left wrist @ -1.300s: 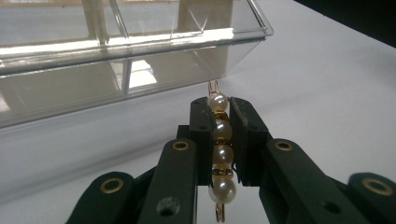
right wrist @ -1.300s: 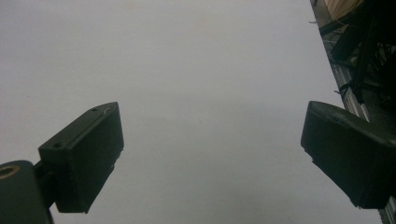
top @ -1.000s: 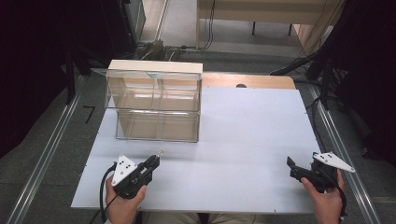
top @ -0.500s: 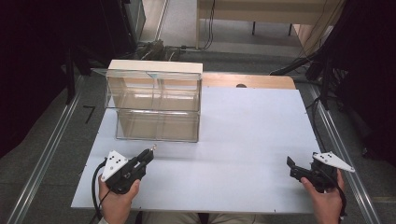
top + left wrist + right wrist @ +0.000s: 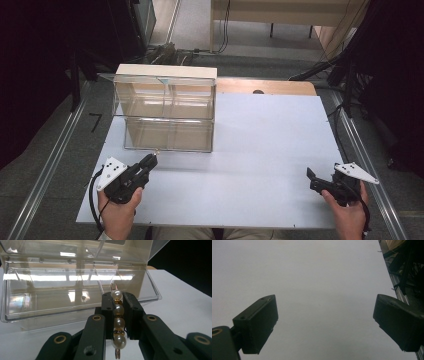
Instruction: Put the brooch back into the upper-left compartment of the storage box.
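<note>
A short strand of pearls [image 5: 117, 322] with gold links is pinched upright between the pads of my left gripper [image 5: 117, 296], which is shut on it. In the high view my left gripper [image 5: 150, 161] hovers just in front of the lower left corner of a clear plastic compartment box [image 5: 165, 115]. The box's lid stands open, and its front tray [image 5: 75, 280] lies right ahead of the jaws with its dividers visible. My right gripper [image 5: 311, 176] rests at the front right of the white board, open [image 5: 324, 322], with bare board between its jaws.
The white board [image 5: 260, 140] covers the table, and a strip of wood [image 5: 270, 86] shows behind it. Metal rails [image 5: 50, 165] run along the floor on both sides. Cables and dark furniture lie beyond the far edge.
My left hand has drifted left and slightly upward with the pearl strand still in its jaws, its tip now closer to the box's front. The right hand has stayed put.
</note>
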The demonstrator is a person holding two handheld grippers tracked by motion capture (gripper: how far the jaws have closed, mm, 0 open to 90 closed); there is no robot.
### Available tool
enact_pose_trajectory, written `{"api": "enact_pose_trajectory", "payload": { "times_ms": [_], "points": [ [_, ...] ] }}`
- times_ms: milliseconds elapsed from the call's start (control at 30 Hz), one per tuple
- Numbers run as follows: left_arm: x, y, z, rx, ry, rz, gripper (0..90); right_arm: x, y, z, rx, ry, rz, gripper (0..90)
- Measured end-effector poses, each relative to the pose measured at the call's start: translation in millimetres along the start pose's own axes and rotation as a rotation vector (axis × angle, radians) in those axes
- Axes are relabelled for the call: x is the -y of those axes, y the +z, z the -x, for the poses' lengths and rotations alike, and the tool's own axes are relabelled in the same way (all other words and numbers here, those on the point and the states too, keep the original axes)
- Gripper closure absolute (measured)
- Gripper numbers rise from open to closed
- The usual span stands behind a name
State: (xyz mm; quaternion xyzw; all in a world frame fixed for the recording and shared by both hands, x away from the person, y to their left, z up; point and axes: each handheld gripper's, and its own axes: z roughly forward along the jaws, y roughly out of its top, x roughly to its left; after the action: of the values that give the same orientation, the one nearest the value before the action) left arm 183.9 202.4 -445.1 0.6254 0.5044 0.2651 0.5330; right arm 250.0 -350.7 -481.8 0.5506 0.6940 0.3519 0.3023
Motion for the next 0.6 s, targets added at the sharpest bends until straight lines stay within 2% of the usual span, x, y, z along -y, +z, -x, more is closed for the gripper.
{"api": "enact_pose_trajectory", "payload": {
  "times_ms": [600],
  "points": [
    [-13.9, -1.5, -1.8, -0.002, -0.005, 0.036, 80.5, -0.1, 0.7, 0.1, 0.000, -0.002, -0.002, 4.4]
  ]
}}
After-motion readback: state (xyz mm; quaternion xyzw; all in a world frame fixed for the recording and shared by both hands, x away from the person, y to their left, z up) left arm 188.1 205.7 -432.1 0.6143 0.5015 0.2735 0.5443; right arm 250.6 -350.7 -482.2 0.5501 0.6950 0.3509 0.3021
